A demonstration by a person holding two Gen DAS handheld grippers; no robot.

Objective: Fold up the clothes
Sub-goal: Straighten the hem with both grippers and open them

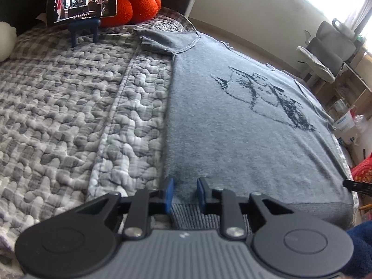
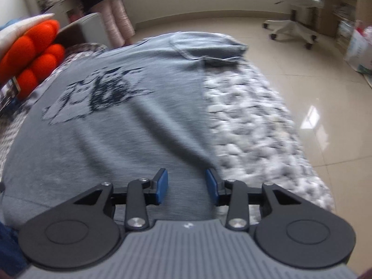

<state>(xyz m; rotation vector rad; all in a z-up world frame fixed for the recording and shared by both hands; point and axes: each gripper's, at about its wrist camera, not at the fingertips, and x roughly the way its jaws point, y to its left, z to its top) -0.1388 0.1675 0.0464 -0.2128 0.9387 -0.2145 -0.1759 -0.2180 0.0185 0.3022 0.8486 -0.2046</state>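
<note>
A grey sweatshirt [image 1: 237, 121] with a dark printed graphic lies flat on a quilted bed cover; it also shows in the right wrist view [image 2: 130, 125]. Its sleeves are folded in near the far end. My left gripper [image 1: 184, 191] is open, its blue pads just above the sweatshirt's ribbed hem near the left corner. My right gripper [image 2: 187, 186] is open, hovering over the hem near the sweatshirt's right edge. Neither holds cloth. The tip of the right gripper [image 1: 355, 184] shows at the right of the left wrist view.
The grey checked quilt [image 1: 69, 107] covers the bed. A phone on a blue stand [image 1: 81, 5] and orange cushions [image 1: 139, 2] sit at the bed's far end. An office chair [image 2: 293, 2] stands on the tiled floor [image 2: 325, 93] to the right.
</note>
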